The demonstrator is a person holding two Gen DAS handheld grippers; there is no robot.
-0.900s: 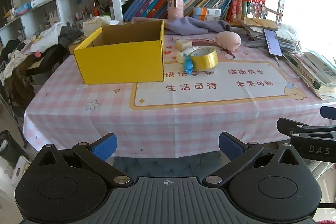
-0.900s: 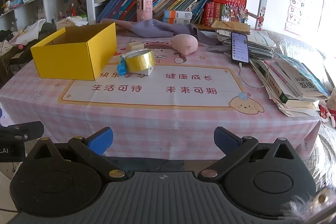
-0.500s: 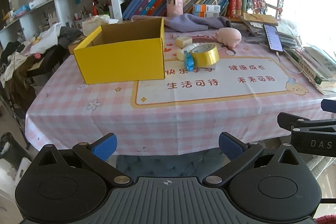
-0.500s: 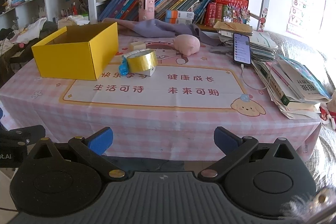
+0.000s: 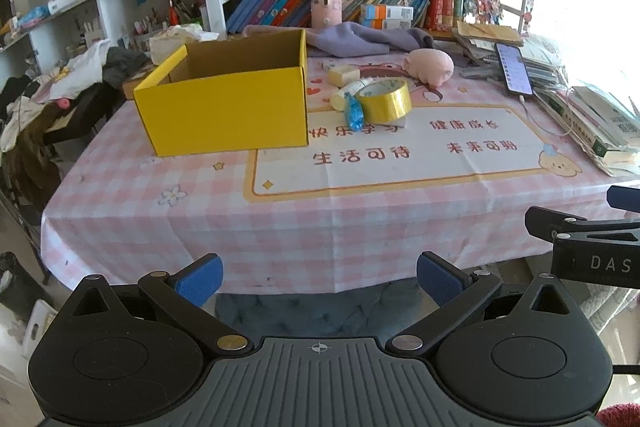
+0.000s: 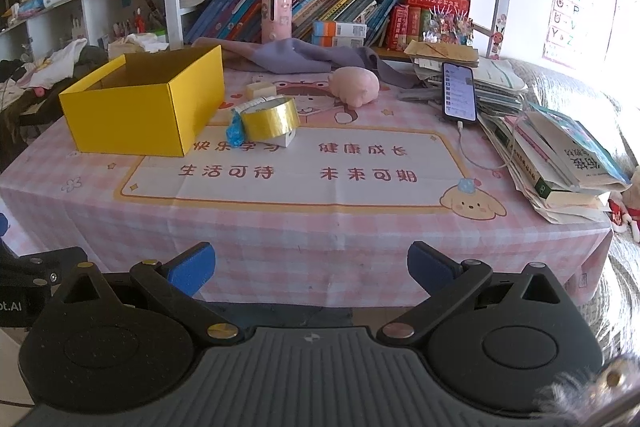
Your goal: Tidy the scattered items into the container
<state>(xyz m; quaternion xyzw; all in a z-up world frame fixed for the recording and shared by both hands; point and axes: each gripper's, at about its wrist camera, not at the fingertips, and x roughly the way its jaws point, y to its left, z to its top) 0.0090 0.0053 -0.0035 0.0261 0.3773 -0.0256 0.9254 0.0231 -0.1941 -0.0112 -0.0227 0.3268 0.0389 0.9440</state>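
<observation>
An open yellow box (image 5: 224, 99) (image 6: 148, 105) stands on the left of the pink checked tablecloth (image 5: 320, 219) (image 6: 320, 227). Just right of it lie a gold tape roll (image 5: 386, 101) (image 6: 272, 118), a blue wrapped item (image 5: 354, 113) (image 6: 235, 131), a cream tube (image 5: 348, 91), a small yellow block (image 5: 343, 75) (image 6: 261, 90) and a pink pig toy (image 5: 432, 65) (image 6: 356, 85). My left gripper (image 5: 319, 279) and right gripper (image 6: 312, 269) hang open and empty before the table's near edge, far from the items.
A phone (image 6: 459, 91) on a cable leans on stacked books and papers (image 6: 560, 155) at the right. A purple cloth (image 5: 360, 39) and a pink cylinder (image 6: 276, 13) sit at the back below full bookshelves. Clothes pile on furniture (image 5: 48, 99) at the left.
Both views have tilted down a little and drawn slightly nearer the table; the items sit lower in frame. Nothing on the table has moved.
</observation>
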